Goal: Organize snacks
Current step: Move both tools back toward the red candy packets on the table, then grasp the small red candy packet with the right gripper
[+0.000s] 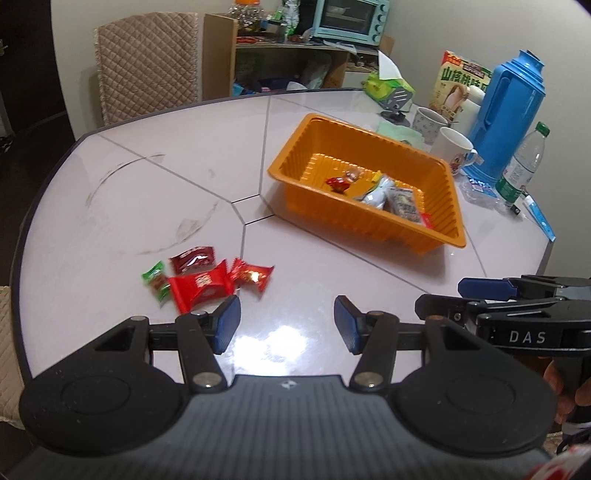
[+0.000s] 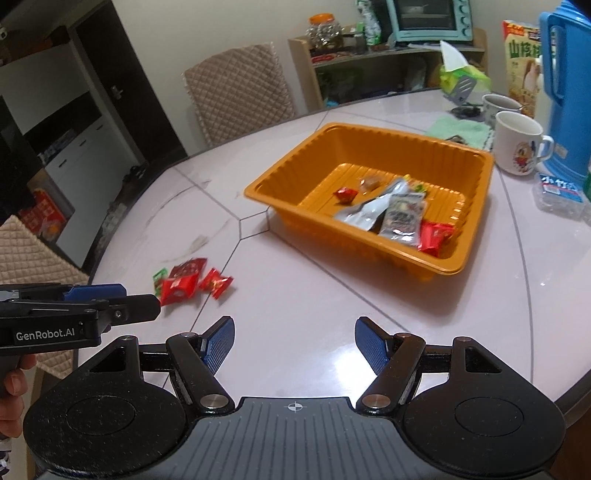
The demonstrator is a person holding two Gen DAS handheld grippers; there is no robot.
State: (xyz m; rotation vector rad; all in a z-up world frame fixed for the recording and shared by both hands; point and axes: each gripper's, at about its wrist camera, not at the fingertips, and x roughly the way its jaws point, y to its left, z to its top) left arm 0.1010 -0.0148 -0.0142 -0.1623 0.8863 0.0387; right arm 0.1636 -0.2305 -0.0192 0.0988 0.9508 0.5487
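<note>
An orange plastic tray (image 1: 291, 162) (image 2: 258, 192) stands on the pale round table and holds several snacks: a small red candy (image 1: 338, 183) (image 2: 346, 194), silver packets (image 1: 380, 192) (image 2: 402, 216) and a red packet (image 2: 436, 236). Loose on the table lie a large red packet (image 1: 201, 288) (image 2: 177, 290), a dark red one (image 1: 192, 258), a green one (image 1: 157, 282) and a small red one (image 1: 251, 275) (image 2: 216, 282). My left gripper (image 1: 286, 325) (image 2: 142, 299) is open and empty, just right of and nearer than the loose pile. My right gripper (image 2: 295, 341) (image 1: 439, 295) is open and empty, over bare table.
Behind the tray stand two mugs (image 1: 456, 151) (image 2: 517, 146), a blue thermos (image 1: 513, 110), a water bottle (image 1: 524, 166), a snack box (image 1: 461, 81) and a tissue pack (image 1: 388, 85). A quilted chair (image 1: 147, 62) (image 2: 240, 92) and a shelf with a toaster oven (image 1: 351, 18) stand beyond the table.
</note>
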